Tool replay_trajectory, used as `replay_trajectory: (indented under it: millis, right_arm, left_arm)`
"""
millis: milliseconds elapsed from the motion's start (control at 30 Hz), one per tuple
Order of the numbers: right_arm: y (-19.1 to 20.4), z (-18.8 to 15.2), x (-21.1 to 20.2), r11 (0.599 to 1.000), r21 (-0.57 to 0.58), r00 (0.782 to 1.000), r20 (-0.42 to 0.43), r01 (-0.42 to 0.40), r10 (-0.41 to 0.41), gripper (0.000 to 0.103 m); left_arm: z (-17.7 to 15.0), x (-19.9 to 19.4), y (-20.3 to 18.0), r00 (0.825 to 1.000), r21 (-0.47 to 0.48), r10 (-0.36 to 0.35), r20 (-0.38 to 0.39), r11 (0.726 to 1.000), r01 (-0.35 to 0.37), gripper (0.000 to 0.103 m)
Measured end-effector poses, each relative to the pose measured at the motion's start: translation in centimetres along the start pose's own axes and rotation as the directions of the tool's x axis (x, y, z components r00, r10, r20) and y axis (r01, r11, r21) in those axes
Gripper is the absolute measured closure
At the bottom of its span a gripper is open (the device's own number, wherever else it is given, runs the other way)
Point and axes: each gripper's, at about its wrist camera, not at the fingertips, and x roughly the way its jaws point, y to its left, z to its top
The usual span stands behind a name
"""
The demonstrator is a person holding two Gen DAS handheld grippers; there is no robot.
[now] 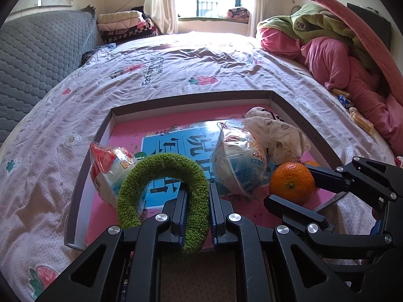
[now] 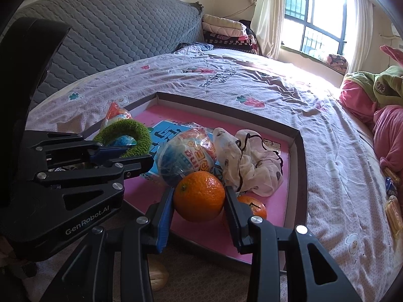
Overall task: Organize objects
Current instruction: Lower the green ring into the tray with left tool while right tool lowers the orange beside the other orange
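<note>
A shallow box lid (image 1: 297, 105) with a pink inside lies on the bed; it also shows in the right wrist view (image 2: 299, 151). My left gripper (image 1: 197, 201) is shut on a green fuzzy ring (image 1: 163, 173) over the lid's near edge; the ring shows in the right wrist view (image 2: 126, 130). My right gripper (image 2: 199, 201) is shut on an orange (image 2: 199, 196), held over the lid's near right part; the orange shows in the left wrist view (image 1: 292, 182). A second orange (image 2: 254, 205) lies in the lid just behind it.
In the lid lie a wrapped bowl (image 1: 239, 166), a red and white packet (image 1: 108, 166) and a crumpled white cloth bag (image 1: 277, 130). Pink and green bedding (image 1: 340, 58) is piled at the right. A grey quilted headboard (image 1: 37, 58) stands at the left. Snacks (image 2: 393, 209) lie by the bedding.
</note>
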Motion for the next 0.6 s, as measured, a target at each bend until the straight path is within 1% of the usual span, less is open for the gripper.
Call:
replay_trajectory:
  millis: [167, 400, 600]
  right_arm:
    - [0.08, 0.16, 0.25, 1.0, -0.005, 1.0, -0.011, -0.01, 0.01, 0.064]
    - [-0.11, 0.61, 0.84, 1.0, -0.021, 0.998, -0.058, -0.01, 0.009, 0.064]
    - [-0.17, 0.57, 0.87, 1.0, -0.015, 0.998, -0.063, -0.011, 0.01, 0.064]
  left_arm:
    - [-0.07, 0.09, 0.2, 1.0, 0.007, 0.01, -0.007, 1.0, -0.009, 0.087]
    - [0.1, 0.44, -0.12, 1.0, 0.011, 0.012, -0.012, 1.0, -0.012, 0.087]
    - [0.21, 0.62, -0.13, 1.0, 0.011, 0.011, -0.016, 1.0, -0.011, 0.087]
